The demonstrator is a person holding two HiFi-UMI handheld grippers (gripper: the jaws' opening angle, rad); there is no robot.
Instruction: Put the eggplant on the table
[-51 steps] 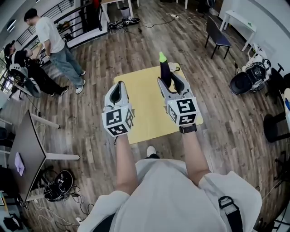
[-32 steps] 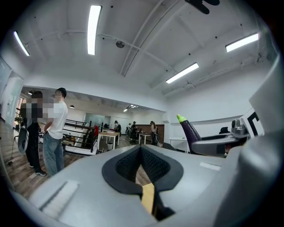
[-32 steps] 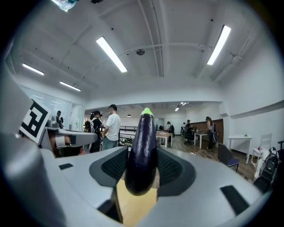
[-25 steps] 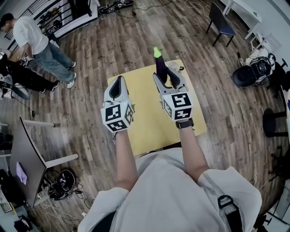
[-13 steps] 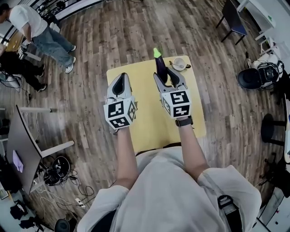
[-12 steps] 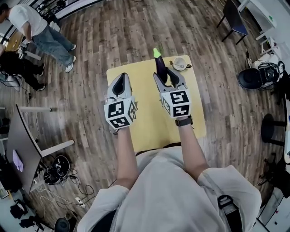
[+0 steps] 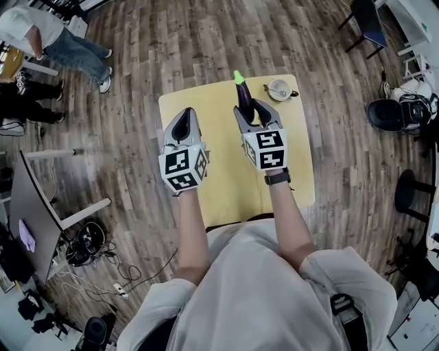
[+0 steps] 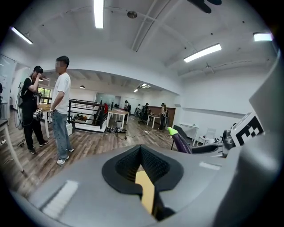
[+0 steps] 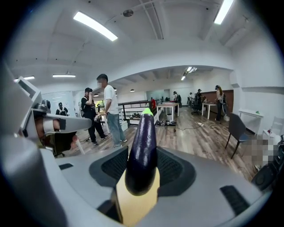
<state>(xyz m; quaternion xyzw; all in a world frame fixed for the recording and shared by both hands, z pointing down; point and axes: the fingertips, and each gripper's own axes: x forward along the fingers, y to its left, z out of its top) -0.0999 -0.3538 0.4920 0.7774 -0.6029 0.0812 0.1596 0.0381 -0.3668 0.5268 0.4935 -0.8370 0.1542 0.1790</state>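
Ceiling strip lights (image 8: 98, 13) shine evenly (edges fisheye-warped, vignetted).

One eggplant (image 7: 241, 92), one cup (image 7: 280, 89) and one yellow table (image 7: 226, 185) are seen with two grippers, the left gripper (image 7: 183, 118) and the right gripper (image 7: 252, 110). Two onlookers stand by, a bystander in white (image 7: 27, 24) and a bystander in black (image 7: 24, 92). One dark chair (image 7: 367, 20) and one grey table (image 7: 34, 212) flank them. More distant figures in the gripper views are too small to count.

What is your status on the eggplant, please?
Left tongs shut, empty. Right tongs shut on eggplant, green tip forward, over yellow table, not set down. White cup on table's far right corner, near right tongs.
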